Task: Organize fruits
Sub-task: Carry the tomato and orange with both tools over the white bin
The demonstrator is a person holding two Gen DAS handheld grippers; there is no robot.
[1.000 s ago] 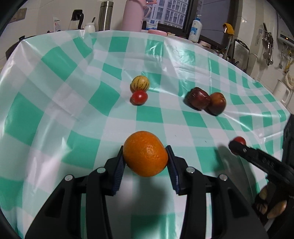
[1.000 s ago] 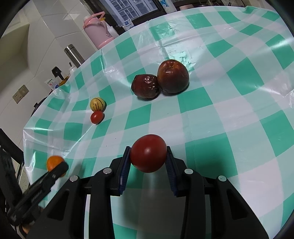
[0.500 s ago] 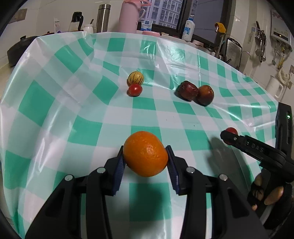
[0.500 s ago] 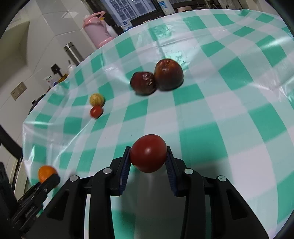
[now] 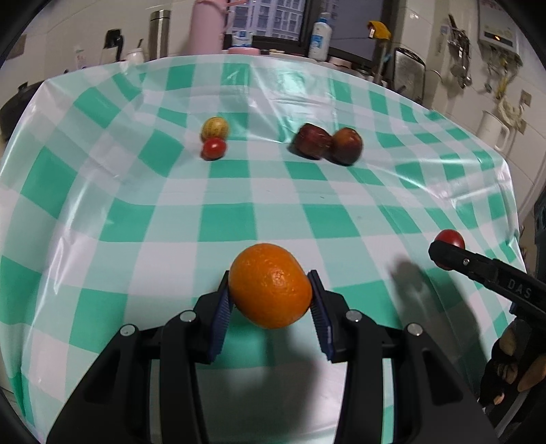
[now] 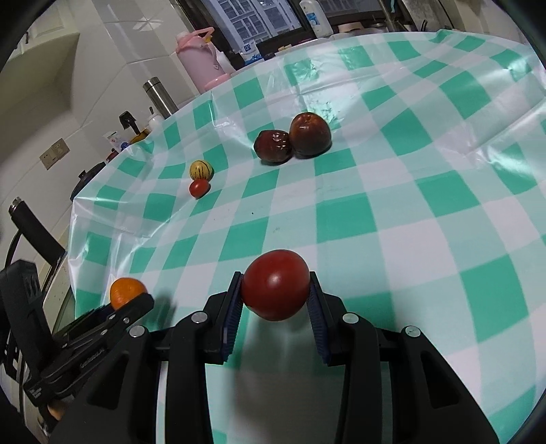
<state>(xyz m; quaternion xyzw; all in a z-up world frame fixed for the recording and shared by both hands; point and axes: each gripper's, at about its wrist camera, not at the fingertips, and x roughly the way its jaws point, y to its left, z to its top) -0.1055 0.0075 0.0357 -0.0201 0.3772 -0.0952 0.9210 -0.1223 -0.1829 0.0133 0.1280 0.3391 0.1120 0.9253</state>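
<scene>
Left gripper is clamped on an orange, held above the near part of the checked tablecloth. Right gripper is clamped on a red tomato, also off the cloth. Still on the table: small yellow striped fruit touching a small red tomato, and well to their right two dark red fruits touching each other. Thermos behind the table.

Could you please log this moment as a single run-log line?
left gripper: shut on orange | right gripper: shut on tomato | both above tablecloth | four fruits remain
</scene>
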